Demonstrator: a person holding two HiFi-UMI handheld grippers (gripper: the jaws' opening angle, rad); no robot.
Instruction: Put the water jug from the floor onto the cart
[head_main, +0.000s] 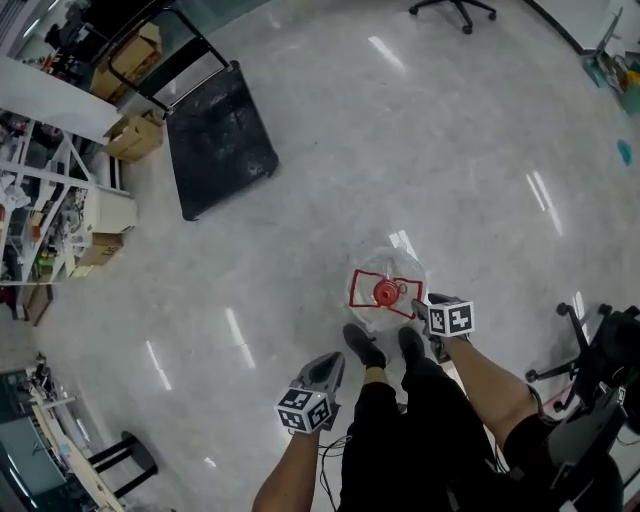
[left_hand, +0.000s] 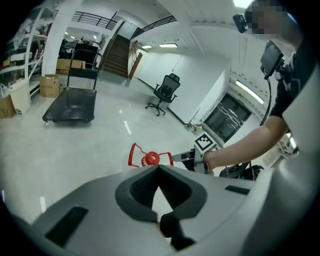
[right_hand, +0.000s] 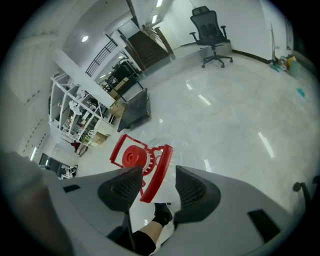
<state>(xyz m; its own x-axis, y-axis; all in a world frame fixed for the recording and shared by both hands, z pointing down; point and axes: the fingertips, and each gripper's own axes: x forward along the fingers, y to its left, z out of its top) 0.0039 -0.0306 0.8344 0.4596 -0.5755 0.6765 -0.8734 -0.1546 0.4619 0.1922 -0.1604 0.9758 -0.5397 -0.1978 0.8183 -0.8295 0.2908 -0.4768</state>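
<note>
Showing the task barely begun: the water jug (head_main: 385, 290) stood on the floor, well apart from the cart (head_main: 218, 140). The right gripper (right_hand: 157, 170), jaws wide, straddled the jug's red handle (right_hand: 162, 159) without pressing it; the left gripper (left_hand: 159, 170), jaws together and empty, hung near the jug. Gripping, lifting and carrying remained.

The pale, shiny floor (head_main: 400, 150) reflects the ceiling lights as bright streaks. A clear water jug (head_main: 386, 292) with a red cap and a red handle stands upright on it, just in front of the person's two black shoes (head_main: 364, 345). The flat black cart (head_main: 218, 140) stands well apart from the jug. Beside the cart lie cardboard boxes (head_main: 135, 137), near a white shelf rack (head_main: 40, 210). An office chair (head_main: 455, 10) stands at the far side.
</note>
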